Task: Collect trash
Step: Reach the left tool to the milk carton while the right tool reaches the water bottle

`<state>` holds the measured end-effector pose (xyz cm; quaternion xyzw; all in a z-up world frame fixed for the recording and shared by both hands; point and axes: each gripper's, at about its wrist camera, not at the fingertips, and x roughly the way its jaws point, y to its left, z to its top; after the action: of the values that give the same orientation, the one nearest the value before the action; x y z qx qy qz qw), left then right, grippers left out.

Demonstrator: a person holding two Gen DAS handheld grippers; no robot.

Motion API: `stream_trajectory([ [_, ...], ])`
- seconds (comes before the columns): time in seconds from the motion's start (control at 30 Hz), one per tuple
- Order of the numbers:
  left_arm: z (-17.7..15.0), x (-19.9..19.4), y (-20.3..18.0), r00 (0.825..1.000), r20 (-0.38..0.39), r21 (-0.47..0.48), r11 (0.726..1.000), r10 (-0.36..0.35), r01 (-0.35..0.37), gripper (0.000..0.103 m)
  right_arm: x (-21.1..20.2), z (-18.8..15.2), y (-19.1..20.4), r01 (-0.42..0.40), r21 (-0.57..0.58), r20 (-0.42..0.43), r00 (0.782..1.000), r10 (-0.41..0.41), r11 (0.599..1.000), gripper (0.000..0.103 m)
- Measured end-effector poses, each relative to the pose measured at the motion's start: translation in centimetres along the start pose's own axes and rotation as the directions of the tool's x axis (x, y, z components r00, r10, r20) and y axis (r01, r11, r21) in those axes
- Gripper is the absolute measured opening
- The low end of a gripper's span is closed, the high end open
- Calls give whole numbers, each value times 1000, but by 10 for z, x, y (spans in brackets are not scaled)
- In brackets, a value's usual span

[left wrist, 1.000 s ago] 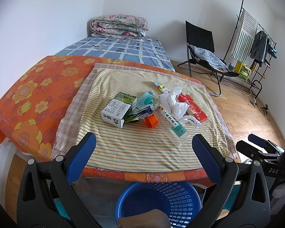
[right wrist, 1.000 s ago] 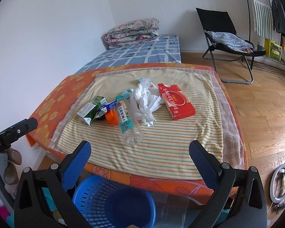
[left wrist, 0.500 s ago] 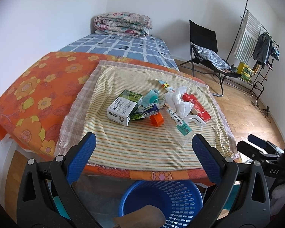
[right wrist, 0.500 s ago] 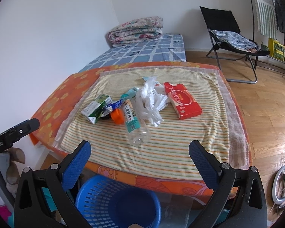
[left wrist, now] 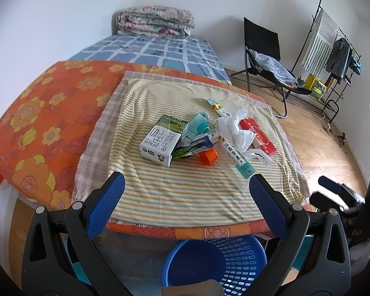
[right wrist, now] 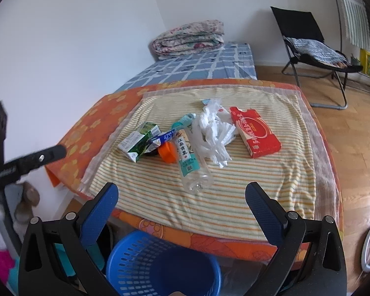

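Trash lies in a heap on the striped cloth: a green-and-white milk carton, a clear plastic bottle, crumpled white plastic, a red box, an orange piece and a crushed wrapper. A blue basket stands on the floor below the near edge. My left gripper and right gripper hover open before that edge, holding nothing.
The cloth lies over an orange flowered cover. Behind it is a blue checked bed with a folded quilt. A black folding chair and a clothes rack stand on the wooden floor to the right.
Both grippers have moved closer to the table; the trash looks larger. Their jaws stay open and nothing on the cloth has moved.
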<state>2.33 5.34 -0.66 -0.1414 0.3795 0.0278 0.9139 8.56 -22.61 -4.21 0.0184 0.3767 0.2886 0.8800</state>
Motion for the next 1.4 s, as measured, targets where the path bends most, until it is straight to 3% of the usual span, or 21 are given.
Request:
stream_trajectory([
  [0.13,20,14,15,999,-30,-67,997,-38,36,101,8,6,-2,-18,-14,-19,1000,18,1000,102],
  [0.23,37,29,23,998,-50,-83,996,-39,35,99,16,10,-4,-33,-31,-53,998,31,999,92],
  [0.33,51,52,30,995,-86,-108,993,-56,46,97,27,15,-7,-53,-23,-94,994,51,998,92],
  [0.4,56,69,34,991,-119,-127,990,-69,53,89,34,18,-8,-85,-10,-119,989,83,996,91],
  [0.53,57,103,42,980,-185,-166,985,-78,47,88,50,30,0,-127,-13,-143,982,124,992,83],
  [0.77,54,150,44,963,-267,-149,989,-41,0,88,99,47,11,-97,-109,-180,981,77,989,72],
  [0.97,63,171,43,959,-283,-137,990,-22,-18,88,140,45,-2,-70,-59,-264,963,52,996,63],
  [1.13,69,185,42,958,-287,-120,992,-1,-35,88,157,45,6,-20,-127,-269,963,-15,992,62],
  [1.4,69,206,50,949,-315,-114,991,29,-68,88,181,46,4,6,-134,-293,955,-45,991,62],
])
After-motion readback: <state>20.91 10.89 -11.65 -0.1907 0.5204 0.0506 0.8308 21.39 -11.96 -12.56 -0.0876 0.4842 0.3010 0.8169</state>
